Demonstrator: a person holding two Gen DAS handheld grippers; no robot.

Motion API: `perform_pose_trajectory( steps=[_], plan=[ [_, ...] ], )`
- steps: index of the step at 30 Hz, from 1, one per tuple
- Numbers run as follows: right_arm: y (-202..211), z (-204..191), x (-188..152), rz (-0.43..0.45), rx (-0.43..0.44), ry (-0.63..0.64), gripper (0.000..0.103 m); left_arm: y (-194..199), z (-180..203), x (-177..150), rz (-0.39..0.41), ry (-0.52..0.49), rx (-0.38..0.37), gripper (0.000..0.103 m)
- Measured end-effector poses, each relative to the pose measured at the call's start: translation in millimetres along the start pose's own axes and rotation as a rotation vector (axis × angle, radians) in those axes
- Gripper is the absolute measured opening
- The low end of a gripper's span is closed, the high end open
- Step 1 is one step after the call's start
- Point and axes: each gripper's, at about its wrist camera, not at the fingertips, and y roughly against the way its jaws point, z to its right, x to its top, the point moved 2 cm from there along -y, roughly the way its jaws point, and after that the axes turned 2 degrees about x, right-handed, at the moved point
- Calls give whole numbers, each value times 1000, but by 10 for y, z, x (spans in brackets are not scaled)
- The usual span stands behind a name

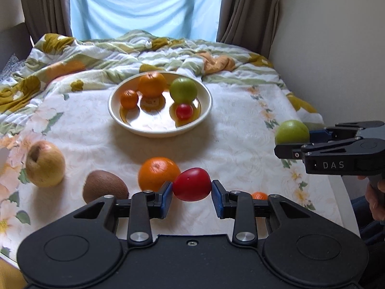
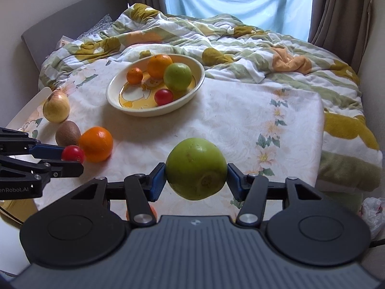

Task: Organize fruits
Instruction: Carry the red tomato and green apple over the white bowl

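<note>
— What did the room look like?
— A bed point(image 2: 240, 110) filled it, covered by a pale floral sheet, with a crumpled green-and-mustard quilt point(image 1: 149, 48) bunched at the far end.
— Any window?
— Yes, a window point(image 1: 144, 2) behind a thin blue curtain glowed with daylight, flanked by brown drapes point(image 2: 336, 12). A grey headboard point(image 2: 72, 19) stood against plain off-white walls point(image 1: 332, 36).

Finishes, bed surface.
Glossy glazed bowl point(image 1: 160, 130); smooth shiny red tomato point(image 1: 192, 184) between blue rubbery pads point(image 1: 167, 195); fuzzy matt kiwi point(image 1: 105, 186); dimpled orange point(image 1: 157, 173); soft printed cloth sheet point(image 1: 240, 130); matt black plastic right gripper point(image 2: 196, 175).
</note>
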Motion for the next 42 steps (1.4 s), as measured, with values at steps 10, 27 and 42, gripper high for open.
perform_pose_trajectory(
  steps=[10,27,42],
  plan=[
    [266,-208,249,33,-60,-12,69,315,-368,291,97,9,15,39],
    [303,-668,917,83,-118,-54,69,85,-997,1085,146,-58,-35,39],
    [-557,-691,1407,44,-126,-141,69,-1156,-1299,1622,29,-116,-77,39]
  ],
)
